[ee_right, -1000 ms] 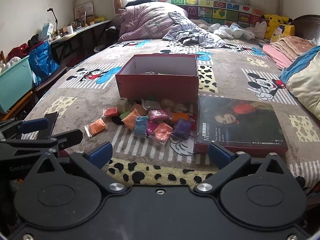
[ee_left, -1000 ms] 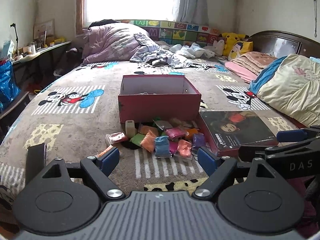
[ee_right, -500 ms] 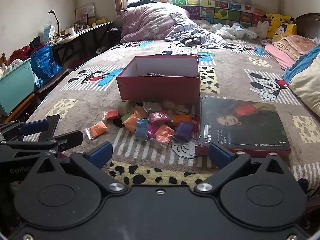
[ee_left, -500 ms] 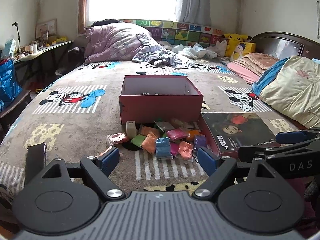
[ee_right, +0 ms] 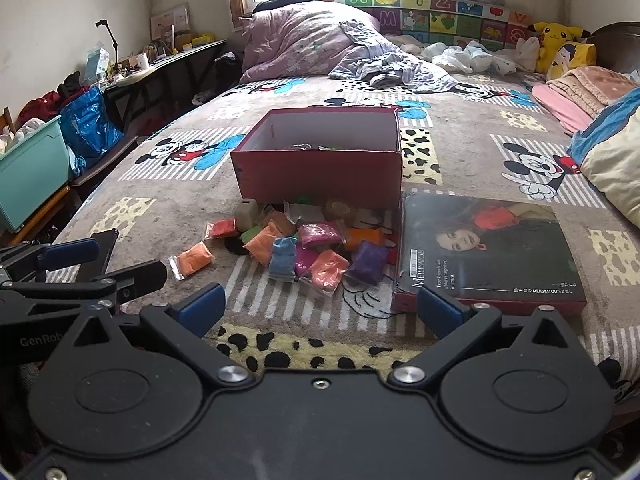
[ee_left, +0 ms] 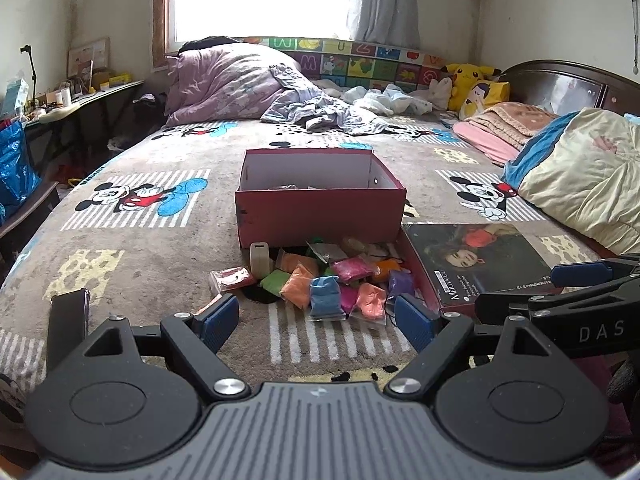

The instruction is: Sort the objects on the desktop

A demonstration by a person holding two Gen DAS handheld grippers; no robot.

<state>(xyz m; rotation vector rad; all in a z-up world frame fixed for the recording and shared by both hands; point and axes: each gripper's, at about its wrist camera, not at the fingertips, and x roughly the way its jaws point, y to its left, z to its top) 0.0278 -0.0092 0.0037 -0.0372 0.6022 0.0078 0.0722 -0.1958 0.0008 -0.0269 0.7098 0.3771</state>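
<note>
While both grippers hover low over the blanket with fingers spread wide and empty, the left gripper (ee_left: 316, 322) and right gripper (ee_right: 320, 310) face the red box (ee_right: 320, 172); coloured packets (ee_right: 304, 248) lie heaped just before it, its lid (ee_right: 488, 248) beside them

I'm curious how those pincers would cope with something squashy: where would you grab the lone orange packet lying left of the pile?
Probably across the orange packet's bulging middle, coming from above with the left gripper. It lies flat on the blanket, apart from the pile, so both long sides are free.
</note>
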